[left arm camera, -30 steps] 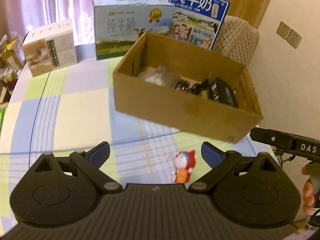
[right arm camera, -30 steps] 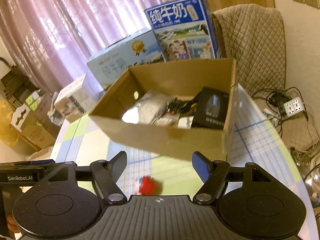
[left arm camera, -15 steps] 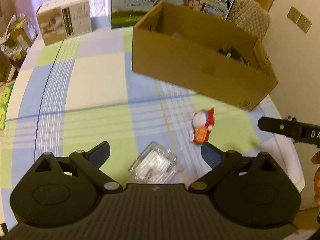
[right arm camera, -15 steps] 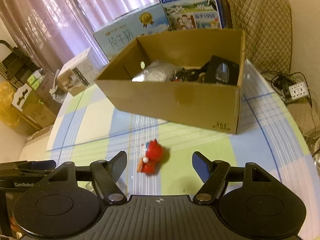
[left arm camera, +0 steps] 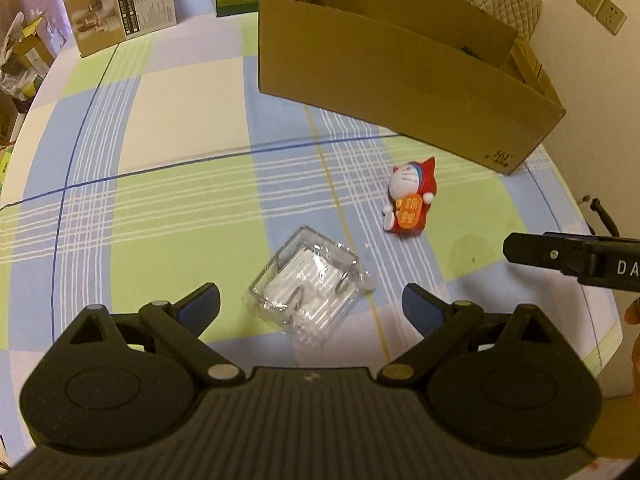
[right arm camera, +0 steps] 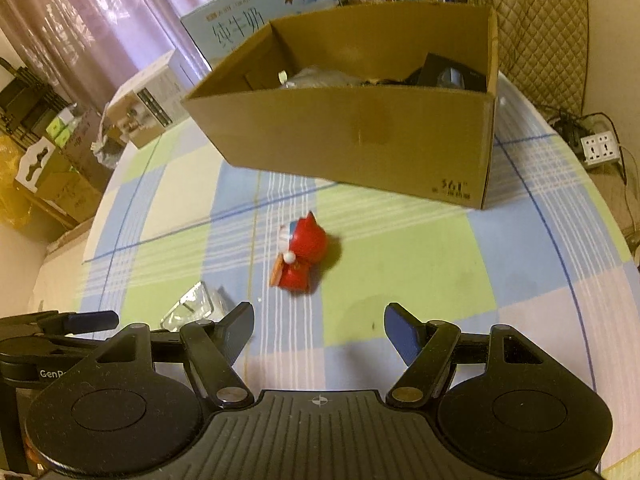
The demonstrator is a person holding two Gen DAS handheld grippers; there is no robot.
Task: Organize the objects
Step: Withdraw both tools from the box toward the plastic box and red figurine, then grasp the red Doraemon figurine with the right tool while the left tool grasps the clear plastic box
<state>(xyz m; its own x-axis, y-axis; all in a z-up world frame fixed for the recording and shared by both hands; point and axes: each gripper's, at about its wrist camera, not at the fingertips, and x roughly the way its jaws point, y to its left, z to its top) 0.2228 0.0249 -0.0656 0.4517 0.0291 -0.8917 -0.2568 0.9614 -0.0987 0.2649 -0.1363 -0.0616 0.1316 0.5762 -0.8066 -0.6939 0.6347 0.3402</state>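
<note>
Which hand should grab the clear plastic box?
Probably the left gripper: it is open with the clear plastic box right between its fingers. The right gripper, also open, points nearer the Doraemon figurine.

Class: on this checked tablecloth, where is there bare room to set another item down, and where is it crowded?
Bare: the wide stretch left of the brown cardboard box, in front of the white product carton; also the green square right of the red cat figurine. Crowded: around the clear plastic box between the open left gripper fingers, figurine nearby.

A red-and-white Doraemon figurine [left arm camera: 410, 201], clear glass box [left arm camera: 306, 294] and brown cardboard box [left arm camera: 392, 76] on a blue-green-cream plaid tablecloth [left arm camera: 168, 184].
</note>
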